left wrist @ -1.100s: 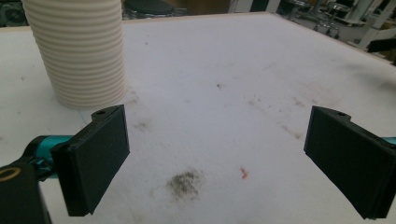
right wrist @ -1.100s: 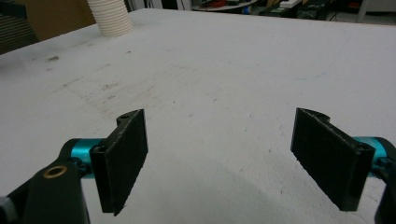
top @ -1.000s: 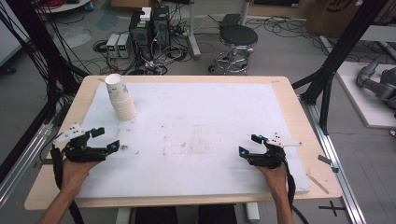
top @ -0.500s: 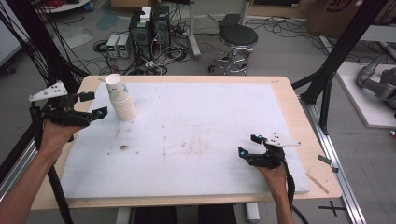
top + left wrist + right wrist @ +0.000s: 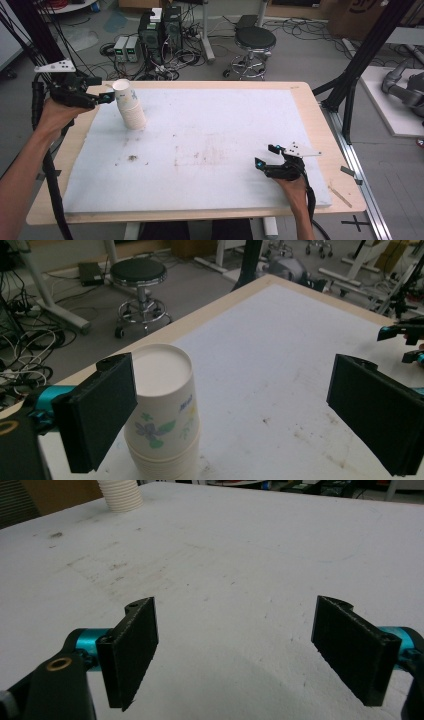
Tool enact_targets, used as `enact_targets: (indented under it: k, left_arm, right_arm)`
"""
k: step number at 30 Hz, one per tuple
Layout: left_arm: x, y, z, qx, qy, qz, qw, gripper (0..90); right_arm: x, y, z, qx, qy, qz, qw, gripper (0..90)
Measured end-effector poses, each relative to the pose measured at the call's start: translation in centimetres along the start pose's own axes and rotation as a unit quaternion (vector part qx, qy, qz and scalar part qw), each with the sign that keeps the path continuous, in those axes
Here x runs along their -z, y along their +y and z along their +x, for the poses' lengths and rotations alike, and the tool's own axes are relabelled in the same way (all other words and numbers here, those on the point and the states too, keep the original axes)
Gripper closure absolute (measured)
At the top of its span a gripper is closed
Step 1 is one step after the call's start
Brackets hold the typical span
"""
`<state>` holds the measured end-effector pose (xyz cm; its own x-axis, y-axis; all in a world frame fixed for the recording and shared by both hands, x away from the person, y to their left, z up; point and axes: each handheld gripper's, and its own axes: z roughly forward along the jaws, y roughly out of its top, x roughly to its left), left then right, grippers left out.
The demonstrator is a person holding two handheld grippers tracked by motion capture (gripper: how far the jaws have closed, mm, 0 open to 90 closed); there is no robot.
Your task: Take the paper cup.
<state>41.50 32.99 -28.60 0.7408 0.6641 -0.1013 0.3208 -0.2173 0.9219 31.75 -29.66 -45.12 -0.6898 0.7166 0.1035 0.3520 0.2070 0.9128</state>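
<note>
From above, the left gripper (image 5: 102, 90) hangs just beside the stack of cups (image 5: 129, 105) at the mat's (image 5: 210, 150) far left. Its own view shows jaws spread wide, the stack (image 5: 162, 415) just beside the left one. The right gripper (image 5: 235, 650) rests released, low over the mat

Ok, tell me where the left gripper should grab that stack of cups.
Grip the top cup just below its rim, coming in level from the table's left edge. The stack of cups leans a little, its sides are bare, and the left gripper probably fits around it, jaws open wide.
</note>
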Motion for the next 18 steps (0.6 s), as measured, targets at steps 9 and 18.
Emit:
enact_targets:
  k: [9, 18]
  left_arm:
    - [-1.9, 2.2, 2.1, -0.013, -0.014, 0.047, 0.9987, 5.8]
    - [-3.9, 3.9, 3.8, -0.011, -0.01, 0.128, 0.9917, 5.8]
  right_arm:
    - [0.0, 0.0, 0.1, 0.009, -0.001, 0.001, 1.0, 18.8]
    - [-0.1, 0.0, 0.2, 0.011, -0.003, 0.005, 0.9999, 18.8]
